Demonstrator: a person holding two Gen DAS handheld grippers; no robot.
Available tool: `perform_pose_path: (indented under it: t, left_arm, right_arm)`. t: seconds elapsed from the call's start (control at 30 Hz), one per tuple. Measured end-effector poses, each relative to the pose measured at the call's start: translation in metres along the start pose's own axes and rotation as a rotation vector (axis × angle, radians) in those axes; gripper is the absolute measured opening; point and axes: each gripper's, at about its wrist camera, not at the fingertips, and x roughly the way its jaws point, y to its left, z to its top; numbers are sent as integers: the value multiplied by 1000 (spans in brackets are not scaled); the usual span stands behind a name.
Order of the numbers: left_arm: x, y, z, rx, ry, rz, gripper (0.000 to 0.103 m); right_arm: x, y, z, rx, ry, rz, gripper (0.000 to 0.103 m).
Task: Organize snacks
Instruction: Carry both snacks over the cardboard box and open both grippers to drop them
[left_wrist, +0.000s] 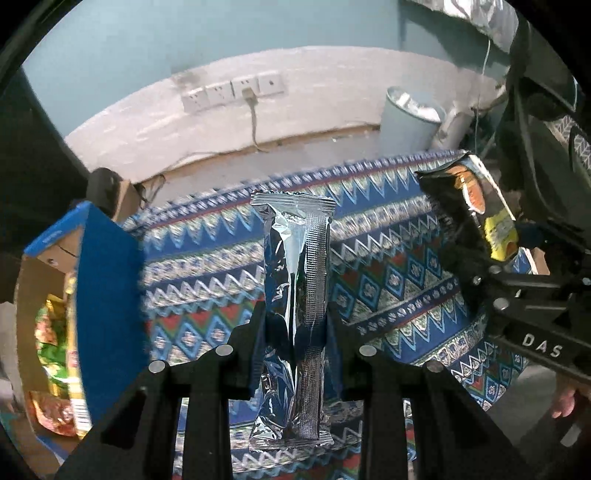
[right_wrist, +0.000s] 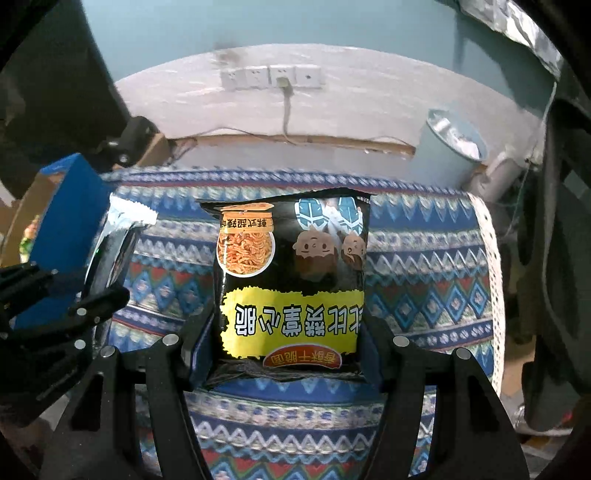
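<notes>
At far left a blue cardboard box (left_wrist: 107, 295) is holding bright snack packets (left_wrist: 55, 343). Beside it, the left gripper (left_wrist: 295, 332) is clamping a silver foil packet (left_wrist: 295, 280) above the patterned tablecloth (left_wrist: 388, 288). Rightward, the right gripper (right_wrist: 288, 339) is gripping a black noodle-snack bag (right_wrist: 291, 280).

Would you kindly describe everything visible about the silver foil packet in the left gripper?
The silver foil packet is long and narrow, with a shiny, wrinkled skin, a ribbed seam along its length and crimped, serrated ends. It appears sealed. The left gripper is shut on its middle, holding it lengthwise above the patterned cloth; only the pads touch it.
</notes>
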Motion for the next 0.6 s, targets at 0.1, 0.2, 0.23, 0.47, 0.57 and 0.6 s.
perform_pose_path:
  t: [0.1,0.2,0.23,0.47,0.57,0.6]
  left_arm:
    - [-9,11,0,-3,-33,27,29]
    - [-20,25,-3,-23,-51,37,29]
    - [-23,30,-3,-27,-55,40,29]
    - [-42,64,-9,-56,-96,85,29]
    - [-47,75,-13,-64,-106,101,29]
    - [-48,79,-15,-66,-110,106,29]
  right_arm:
    - [-6,17,9,-25,-22,21,64]
    - [-12,32,14,-43,-41,43,64]
    - [-15,37,16,-49,-51,50,64]
    - [-24,69,28,-77,-86,97,64]
    - [-24,84,32,-96,-91,110,64]
    - [-24,90,33,-106,-91,115,64]
